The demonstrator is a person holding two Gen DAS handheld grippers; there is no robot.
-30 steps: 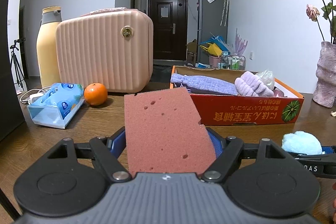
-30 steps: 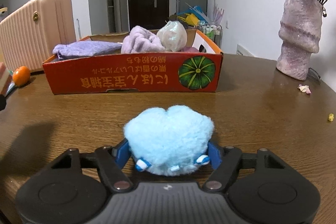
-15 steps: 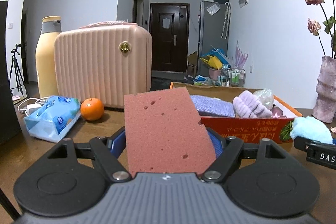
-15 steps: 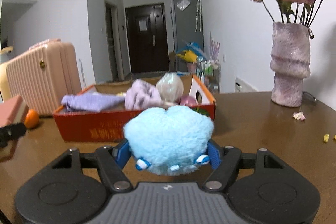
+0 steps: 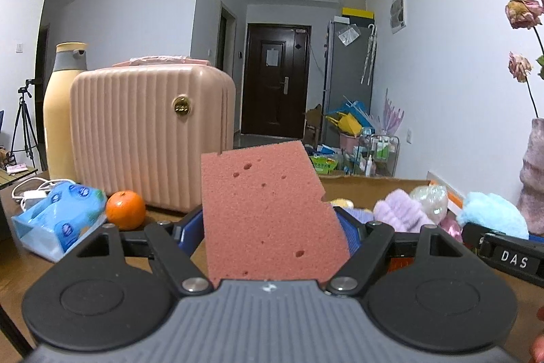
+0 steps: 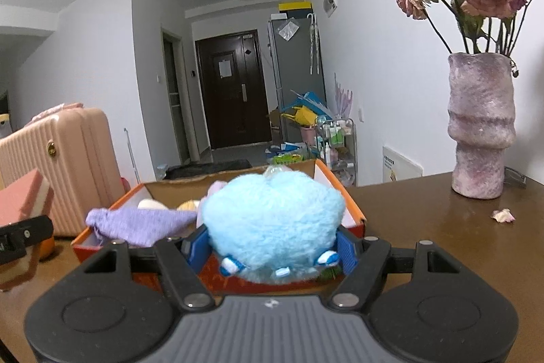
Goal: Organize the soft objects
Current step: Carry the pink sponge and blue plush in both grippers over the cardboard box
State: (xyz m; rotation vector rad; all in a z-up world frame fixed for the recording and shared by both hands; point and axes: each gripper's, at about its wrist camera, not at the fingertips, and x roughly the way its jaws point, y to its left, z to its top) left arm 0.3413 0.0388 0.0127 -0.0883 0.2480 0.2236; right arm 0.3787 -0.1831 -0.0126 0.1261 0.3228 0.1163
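My left gripper (image 5: 268,235) is shut on a pink sponge (image 5: 265,210) that stands up between its blue pads, lifted above the wooden table. My right gripper (image 6: 270,249) is shut on a fluffy light-blue plush (image 6: 272,223), held in front of the orange cardboard box (image 6: 357,213). In the box lie a purple knitted cloth (image 6: 136,223), a lilac plush (image 5: 397,213) and a clear pearly ball (image 5: 428,198). From the left wrist view the blue plush (image 5: 493,215) and the right gripper (image 5: 510,256) show at far right. From the right wrist view the sponge (image 6: 20,199) shows at far left.
A pink ribbed case (image 5: 149,138) and a yellow bottle (image 5: 59,111) stand at the back left. An orange (image 5: 125,210) and a blue tissue pack (image 5: 57,220) lie in front of them. A mauve vase (image 6: 479,128) with dried roses stands right of the box, a fallen petal (image 6: 503,215) near it.
Both grippers have risen and come closer to the box, each still holding its object. The right gripper has tilted up, so the box's inside now shows behind the plush.
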